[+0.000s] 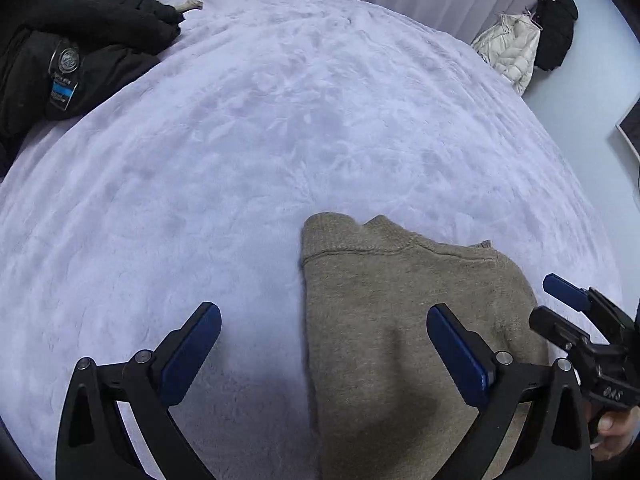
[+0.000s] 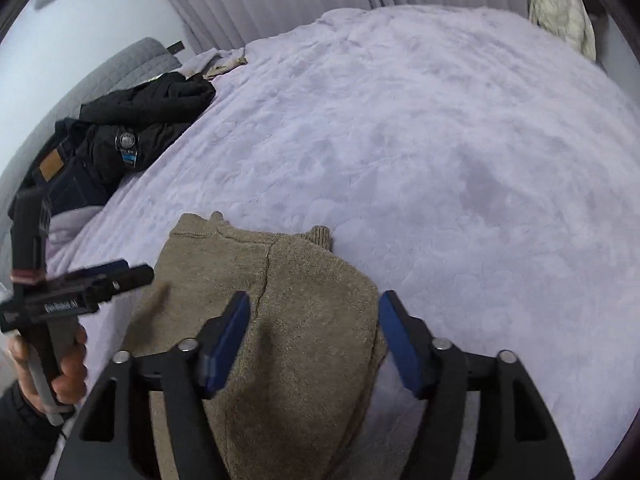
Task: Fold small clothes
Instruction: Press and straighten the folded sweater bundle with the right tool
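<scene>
A home bedroom: a wide bed under a plush lilac blanket fills both views; pleated pale curtains hang behind its far edge; a grey quilted headboard stands at one end of the bed; dark jackets and jeans lie heaped on it near that end; a cream puffer coat and a black one hang on the wall beside the bed.

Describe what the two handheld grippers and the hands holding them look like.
Both the left gripper and the right gripper have black angular frames, silver pivot bolts and blue pads on the jaws. White lettering marks the bodies. A bare hand with a dark sleeve grips the left handle.
</scene>
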`<control>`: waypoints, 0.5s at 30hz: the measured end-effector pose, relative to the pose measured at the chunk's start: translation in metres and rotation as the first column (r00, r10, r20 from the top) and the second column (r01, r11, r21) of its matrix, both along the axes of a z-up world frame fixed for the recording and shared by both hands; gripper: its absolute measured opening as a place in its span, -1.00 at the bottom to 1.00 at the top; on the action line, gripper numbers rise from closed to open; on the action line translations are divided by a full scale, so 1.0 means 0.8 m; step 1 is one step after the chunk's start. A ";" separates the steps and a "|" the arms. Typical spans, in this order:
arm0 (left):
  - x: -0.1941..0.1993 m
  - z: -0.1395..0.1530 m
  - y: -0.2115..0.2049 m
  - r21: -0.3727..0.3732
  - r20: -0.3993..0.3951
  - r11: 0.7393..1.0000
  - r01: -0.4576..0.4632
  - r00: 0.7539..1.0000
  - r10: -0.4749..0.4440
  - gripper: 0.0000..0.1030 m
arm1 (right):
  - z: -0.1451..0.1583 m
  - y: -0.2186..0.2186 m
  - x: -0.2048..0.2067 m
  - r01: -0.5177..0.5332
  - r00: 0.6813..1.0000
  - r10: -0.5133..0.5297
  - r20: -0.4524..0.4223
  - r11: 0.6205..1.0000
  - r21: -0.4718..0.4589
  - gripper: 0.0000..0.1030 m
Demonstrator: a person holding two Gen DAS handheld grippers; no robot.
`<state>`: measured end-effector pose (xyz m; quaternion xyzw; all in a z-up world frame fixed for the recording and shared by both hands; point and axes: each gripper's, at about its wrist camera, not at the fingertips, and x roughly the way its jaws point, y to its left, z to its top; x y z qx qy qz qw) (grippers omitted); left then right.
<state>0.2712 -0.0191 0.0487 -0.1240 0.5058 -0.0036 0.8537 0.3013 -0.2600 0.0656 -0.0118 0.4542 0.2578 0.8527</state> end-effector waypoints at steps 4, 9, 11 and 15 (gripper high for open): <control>0.024 -0.035 -0.029 0.199 -0.078 0.980 0.018 0.997 -0.002 1.00 | 0.003 0.041 -0.010 -0.090 0.996 0.091 0.007 0.993 -0.072 0.51; 0.017 -0.048 -0.020 0.153 -0.096 0.988 0.015 0.995 0.000 1.00 | -0.033 0.070 -0.067 -0.128 0.985 0.159 0.067 0.935 -0.330 0.55; 0.013 -0.045 -0.021 0.172 -0.084 0.985 0.021 0.996 -0.007 1.00 | -0.030 0.064 -0.095 -0.117 0.978 0.170 0.121 0.926 -0.359 0.55; -0.002 -0.033 -0.023 0.217 -0.038 0.975 0.039 0.999 -0.031 1.00 | -0.026 0.032 -0.137 -0.115 0.982 0.154 0.108 0.946 -0.303 0.55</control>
